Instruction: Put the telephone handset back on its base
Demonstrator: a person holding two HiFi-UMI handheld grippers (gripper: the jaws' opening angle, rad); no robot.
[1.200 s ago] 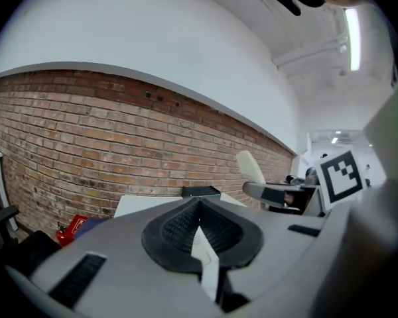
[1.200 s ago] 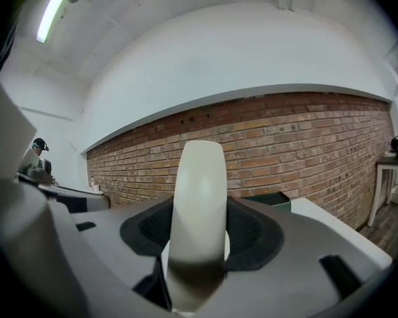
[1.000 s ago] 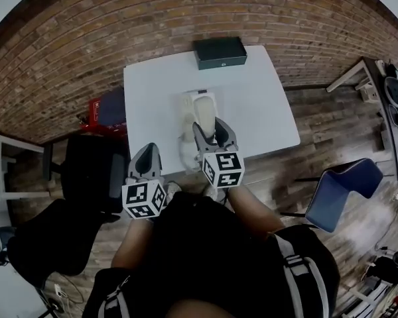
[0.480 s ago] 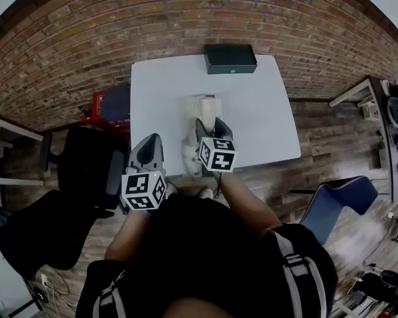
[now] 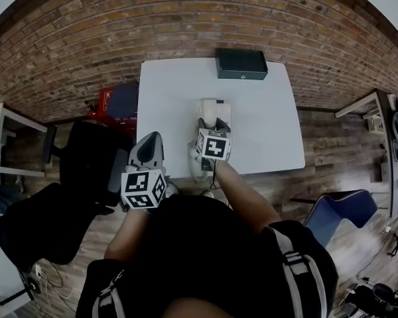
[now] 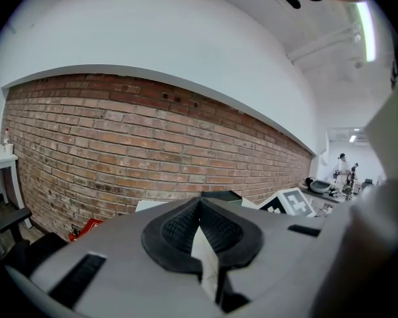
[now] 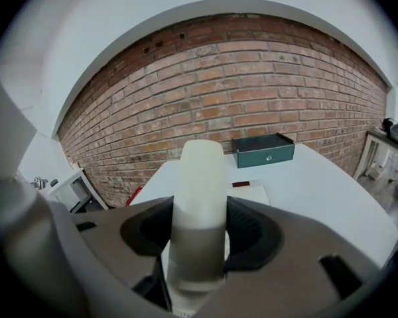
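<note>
White bench (image 5: 166, 91) bearing the telephone base (image 7: 260, 194). The handset (image 7: 199, 197), grasped by the right claw (image 5: 210, 127), hangs just over the base, its long axis along the base's length. The left claw (image 6: 202, 227), clenched on nothing, stands farther off.

We see a dark green rectangular box (image 5: 241, 63) at the white rectangular table's (image 5: 268, 128) far edge, a blue plastic chair (image 5: 338, 207) to its right, and a red box (image 5: 105, 102) to its left.
</note>
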